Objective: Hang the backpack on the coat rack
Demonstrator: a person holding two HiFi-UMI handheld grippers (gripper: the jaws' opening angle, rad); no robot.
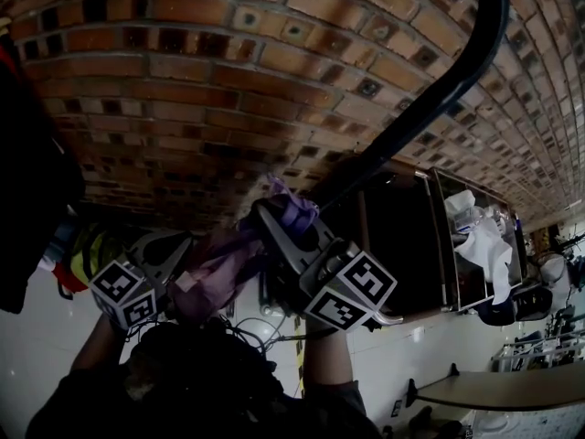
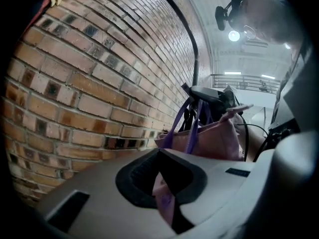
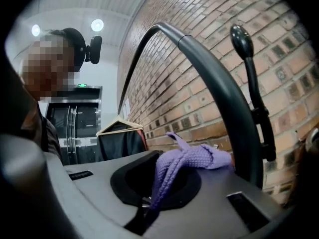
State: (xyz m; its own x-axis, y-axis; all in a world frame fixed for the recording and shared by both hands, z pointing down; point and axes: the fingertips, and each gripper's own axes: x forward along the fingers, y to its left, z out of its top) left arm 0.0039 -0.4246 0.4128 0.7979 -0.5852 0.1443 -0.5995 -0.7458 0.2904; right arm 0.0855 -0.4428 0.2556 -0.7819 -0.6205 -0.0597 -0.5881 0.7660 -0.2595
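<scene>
Head view: dim, underexposed. Brick wall [image 1: 228,80] moderately lit, courses bowed by the wide lens; coat rack [image 1: 492,7] a black silhouette against it; white floor [image 1: 37,364] below it glaring. Gripper views: black vignette all round; ceiling lamps [image 3: 97,25] beside the wall blown out; wall sharp, nearest foreground soft.

The backpack [image 1: 215,277] sits between left gripper [image 1: 174,250] and right gripper [image 1: 285,219], before the brick wall [image 1: 183,80]; coat rack arm [image 1: 439,85] just right.
</scene>
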